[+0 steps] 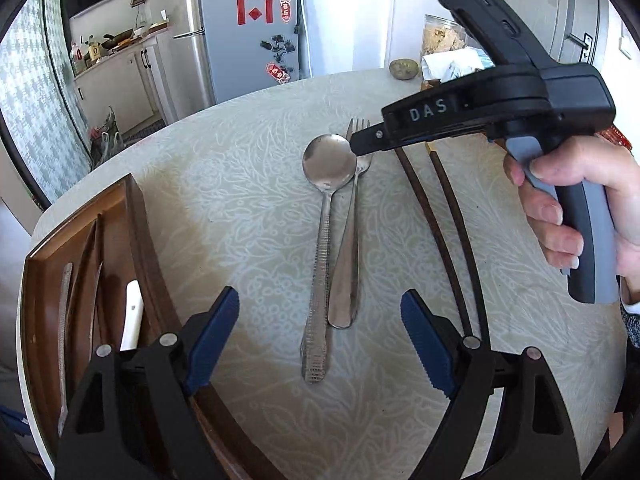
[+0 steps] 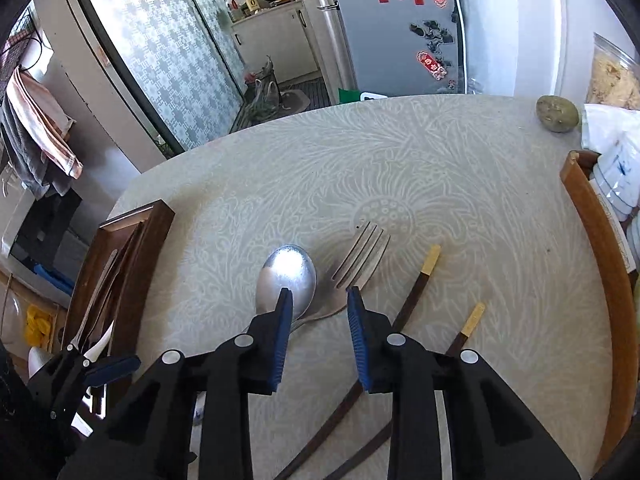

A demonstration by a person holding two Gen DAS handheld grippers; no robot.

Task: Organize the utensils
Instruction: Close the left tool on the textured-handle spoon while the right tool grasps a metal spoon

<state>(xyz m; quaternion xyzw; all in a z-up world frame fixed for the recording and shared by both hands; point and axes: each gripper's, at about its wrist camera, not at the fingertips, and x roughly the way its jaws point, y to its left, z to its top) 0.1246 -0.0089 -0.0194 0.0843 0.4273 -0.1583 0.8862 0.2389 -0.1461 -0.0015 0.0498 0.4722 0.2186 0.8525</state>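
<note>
A round table (image 1: 248, 128) is seen, covered with a pale leafy cloth. At its left edge a brown wooden tray (image 1: 136, 216) is set, with a few things already laid in its slots.

In the middle of the table a spoon (image 1: 326, 184) and a fork (image 1: 352, 240) lie side by side, touching, with the spoon's bowl partly over the fork. Two dark chopsticks (image 1: 436, 216) are laid just to the right of them.

The left gripper (image 1: 320, 336) is held wide open above the two handles, and nothing is held in it. The right gripper (image 2: 318, 312) is only partly open over the spoon bowl and fork neck, and nothing is gripped by it yet.

Trouble could come from the overlap. If the spoon is pinched, the fork may be dragged or lifted too, then dropped. The smooth metal could slip from the pads. The chopsticks could be bumped and rolled off the table. The two grippers could also be knocked together, because both are near the same things.
</note>
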